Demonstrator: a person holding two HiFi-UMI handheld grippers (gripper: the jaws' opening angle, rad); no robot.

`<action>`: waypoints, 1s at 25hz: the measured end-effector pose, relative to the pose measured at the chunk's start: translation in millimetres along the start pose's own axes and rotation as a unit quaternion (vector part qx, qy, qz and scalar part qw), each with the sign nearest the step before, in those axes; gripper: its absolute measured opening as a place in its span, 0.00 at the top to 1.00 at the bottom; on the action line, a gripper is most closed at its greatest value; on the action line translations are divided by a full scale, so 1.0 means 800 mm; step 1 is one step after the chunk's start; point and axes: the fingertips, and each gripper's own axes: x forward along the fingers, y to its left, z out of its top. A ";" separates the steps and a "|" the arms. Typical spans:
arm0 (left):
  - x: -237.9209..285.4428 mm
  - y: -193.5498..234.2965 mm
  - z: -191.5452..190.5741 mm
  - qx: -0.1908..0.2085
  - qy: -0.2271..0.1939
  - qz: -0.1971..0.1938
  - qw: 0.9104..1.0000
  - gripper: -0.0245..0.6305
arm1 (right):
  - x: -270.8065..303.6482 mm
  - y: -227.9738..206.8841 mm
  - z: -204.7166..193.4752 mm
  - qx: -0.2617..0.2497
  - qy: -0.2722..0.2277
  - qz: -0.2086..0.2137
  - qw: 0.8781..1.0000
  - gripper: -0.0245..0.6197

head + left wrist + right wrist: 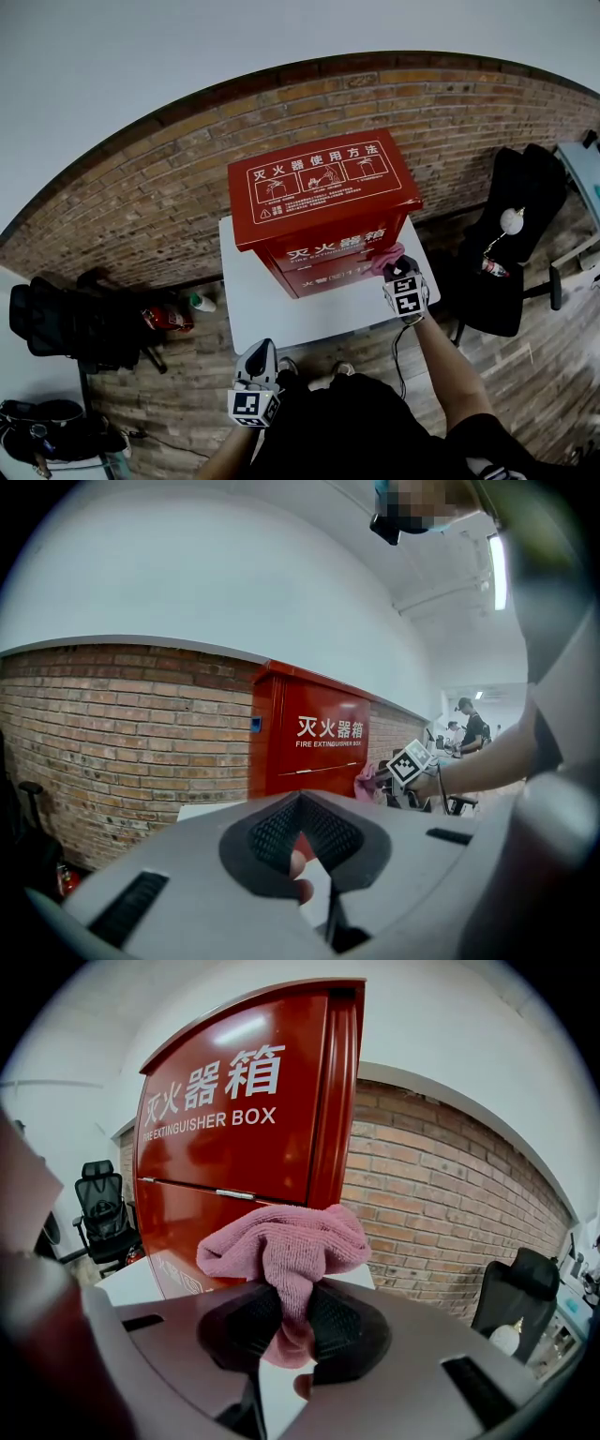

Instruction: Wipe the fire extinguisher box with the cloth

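Observation:
The red fire extinguisher box (319, 211) stands on a small white table (272, 314) against a brick wall. My right gripper (398, 274) is shut on a bunched pink cloth (386, 259), which rests at the lower right corner of the box's front. In the right gripper view the cloth (281, 1246) bulges out of the gripper (292, 1321), right in front of the box (234, 1138). My left gripper (258, 370) hangs low before the table's front edge, away from the box. Its jaws look shut with nothing between them (300, 803). The box front (319, 752) shows beyond it.
A black office chair (511, 225) stands right of the table. Another chair with dark bags (66, 323) is at the left. A bottle (202, 302) and a red item (169, 319) lie on the wooden floor by the wall. People (472, 726) stand far off.

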 end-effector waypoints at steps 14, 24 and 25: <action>0.001 0.001 0.000 0.003 0.001 0.001 1.000 0.94 | 0.004 0.022 0.003 -0.004 0.000 0.011 1.000 0.83; -0.001 0.003 -0.005 -0.003 0.006 0.007 1.000 0.94 | 0.005 0.039 0.011 -0.005 -0.003 0.022 1.000 0.83; -0.001 0.004 -0.007 -0.004 0.009 0.008 1.000 0.94 | 0.005 0.041 0.011 -0.005 -0.003 0.023 1.000 0.83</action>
